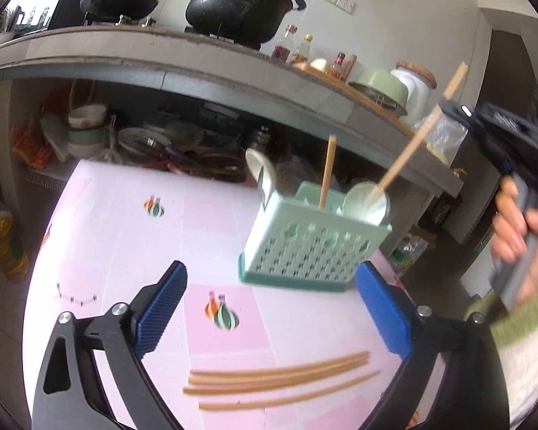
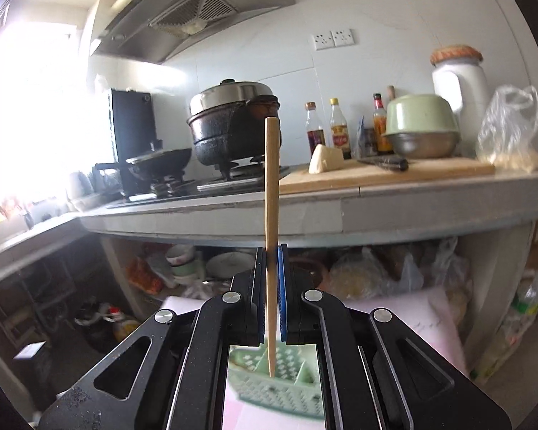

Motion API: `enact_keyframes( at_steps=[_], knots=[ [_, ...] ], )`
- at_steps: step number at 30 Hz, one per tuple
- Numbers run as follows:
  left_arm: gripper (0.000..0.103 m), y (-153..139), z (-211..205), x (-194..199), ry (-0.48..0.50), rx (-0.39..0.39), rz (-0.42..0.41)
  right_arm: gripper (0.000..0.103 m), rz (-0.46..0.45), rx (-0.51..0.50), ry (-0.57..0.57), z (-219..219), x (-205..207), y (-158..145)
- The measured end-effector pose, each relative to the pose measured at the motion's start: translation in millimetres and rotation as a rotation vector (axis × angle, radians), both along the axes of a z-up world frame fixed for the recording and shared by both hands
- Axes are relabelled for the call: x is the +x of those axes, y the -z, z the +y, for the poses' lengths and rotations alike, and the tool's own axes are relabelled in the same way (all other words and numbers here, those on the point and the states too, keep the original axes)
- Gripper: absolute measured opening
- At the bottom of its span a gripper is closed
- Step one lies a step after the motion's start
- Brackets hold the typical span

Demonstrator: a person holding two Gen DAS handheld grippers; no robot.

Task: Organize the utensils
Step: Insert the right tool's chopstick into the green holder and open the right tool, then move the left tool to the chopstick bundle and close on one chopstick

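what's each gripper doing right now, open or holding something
left gripper: jaws open, nothing between them.
right gripper: jaws shut on a chopstick.

Pink table (image 1: 118, 236): caddy (image 1: 305, 251), loose chopsticks (image 1: 279, 380)

Loose chopsticks (image 1: 279, 380) on table (image 1: 125, 222), before holder (image 1: 312, 251); one chopstick (image 1: 327, 172) in holder

The right tongs (image 2: 271, 251) are closed on a wooden chopstick (image 2: 272, 193), which stands almost upright between the pads. Its thin lower end hangs above a green perforated basket (image 2: 269, 387) on the pink table (image 2: 437, 319), seen blurred below.
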State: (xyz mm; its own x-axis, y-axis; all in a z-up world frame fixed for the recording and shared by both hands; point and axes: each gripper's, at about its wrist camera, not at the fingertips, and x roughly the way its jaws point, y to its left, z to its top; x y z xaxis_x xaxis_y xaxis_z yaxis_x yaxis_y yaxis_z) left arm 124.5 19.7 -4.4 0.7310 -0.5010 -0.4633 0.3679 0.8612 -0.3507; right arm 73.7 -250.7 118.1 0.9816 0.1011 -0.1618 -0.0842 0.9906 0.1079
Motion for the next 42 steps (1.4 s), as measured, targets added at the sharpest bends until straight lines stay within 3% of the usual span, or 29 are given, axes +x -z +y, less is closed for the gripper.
enact_keyframes(
  at_steps=[5,10,13,18,23,25,27,35,37,42],
  knots=[
    [0.096,20.1,1.4,-16.9,0.007,0.037,0.021,0.004,0.06,-0.11,0.013,19.2,44.9,22.5],
    [0.097,39.5,4.0,-24.6,0.025,-0.002,0.085,0.004,0.152,-0.219,0.017,35.4,73.5,60.2],
    [0.097,47.4,-0.5,-28.2,0.048,-0.018,0.108,0.004,0.202,-0.241,0.011,39.8,84.9,75.6],
    [0.097,53.9,-11.6,-34.5,0.071,0.031,0.093,0.005,0.264,-0.264,0.01,42.6,93.0,91.4],
    [0.097,54.9,-13.9,-36.0,0.07,0.034,0.092,0.009,0.303,-0.224,0.006,36.2,93.1,93.2],
    [0.097,54.5,-12.9,-34.5,0.064,0.032,0.097,0.025,0.307,-0.192,-0.001,32.9,89.1,90.1],
    [0.097,55.5,-11.5,-34.0,0.056,0.028,0.108,0.032,0.296,-0.156,-0.007,27.8,84.7,85.4],
    [0.097,54.8,-13.4,-41.0,0.069,0.046,0.119,0.045,0.264,0.022,-0.003,-2.8,36.8,68.2],
    [0.097,57.2,-15.9,-44.9,0.079,0.057,0.127,0.053,0.264,0.088,-0.02,-10.9,13.1,72.0],
    [0.097,68.6,-31.0,-52.0,0.114,0.168,0.144,0.055,0.377,0.224,-0.034,-24.2,-34.7,114.8]
  ],
)
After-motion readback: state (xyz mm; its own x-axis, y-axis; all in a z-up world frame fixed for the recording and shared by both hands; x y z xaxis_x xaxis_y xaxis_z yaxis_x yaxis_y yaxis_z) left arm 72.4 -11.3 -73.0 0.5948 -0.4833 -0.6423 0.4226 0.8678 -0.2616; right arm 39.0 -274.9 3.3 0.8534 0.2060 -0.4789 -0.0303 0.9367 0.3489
